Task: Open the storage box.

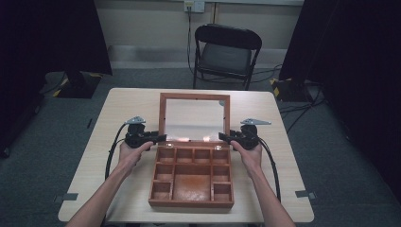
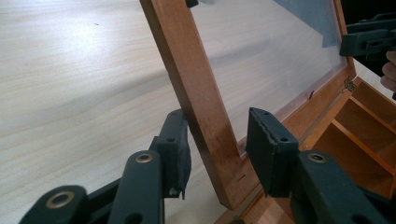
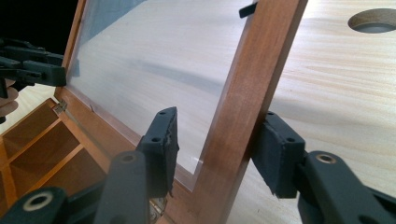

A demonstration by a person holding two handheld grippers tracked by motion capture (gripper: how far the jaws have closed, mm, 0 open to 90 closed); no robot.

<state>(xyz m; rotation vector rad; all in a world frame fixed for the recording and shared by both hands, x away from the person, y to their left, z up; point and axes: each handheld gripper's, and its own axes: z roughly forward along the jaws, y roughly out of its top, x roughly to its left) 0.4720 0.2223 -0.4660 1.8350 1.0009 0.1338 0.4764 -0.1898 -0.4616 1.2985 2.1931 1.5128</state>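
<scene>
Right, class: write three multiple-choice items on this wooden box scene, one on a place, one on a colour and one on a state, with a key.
1. Where are the left hand-held gripper and the right hand-held gripper?
A. One at each side rail of the lid
B. Both inside the box's large middle compartment
C. Both on the floor

2. What colour is the folding chair beyond the table?
A. White
B. Black
C. Yellow

3. How is the lid of the box?
A. Shut flat
B. Taken off and lying aside
C. Raised open on its hinges

Key: 1 A, each gripper view shows its jaws astride a wooden side rail. 2 B, its seat, back and frame are dark in the high view. 3 C, the glazed lid stands up behind the open compartments.
</scene>
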